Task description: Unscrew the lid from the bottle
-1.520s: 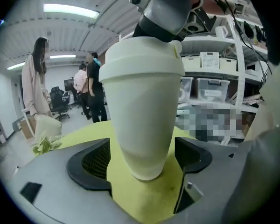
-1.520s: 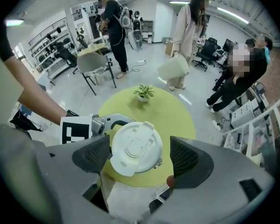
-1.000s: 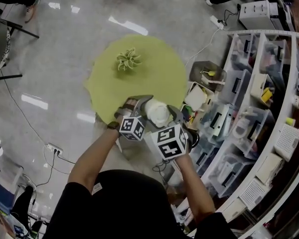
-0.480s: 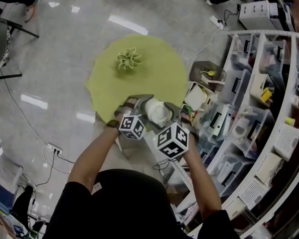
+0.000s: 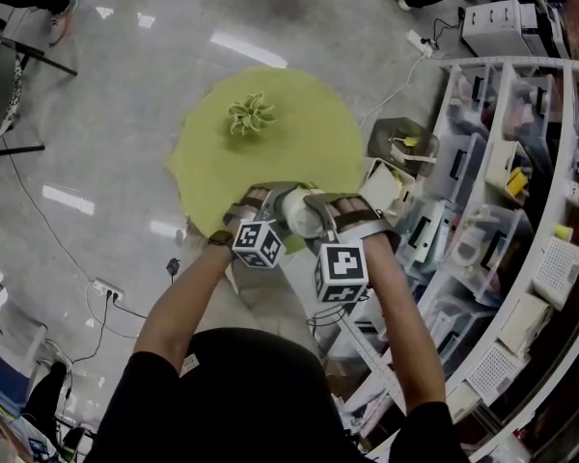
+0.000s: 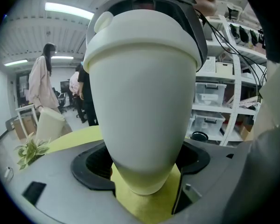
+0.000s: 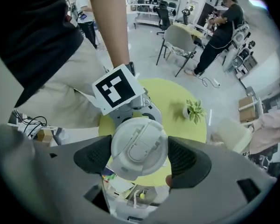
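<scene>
Green table (image 5: 314, 138), left claw (image 6: 142, 171) clamping bottle (image 6: 142, 92), right claw (image 7: 139, 157) gripping lid (image 7: 139, 146), contact clear only in its view

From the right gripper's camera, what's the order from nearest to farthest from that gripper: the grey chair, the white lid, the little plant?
1. The lid: clamped between the jaws of the right gripper.
2. The plant: to the right, on the green table.
3. The chair: at the top, on the floor beyond the table.

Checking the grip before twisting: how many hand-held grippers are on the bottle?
2. The left hand-held gripper clamps the bottle near its base; the right hand-held gripper grips the lid from above.
</scene>
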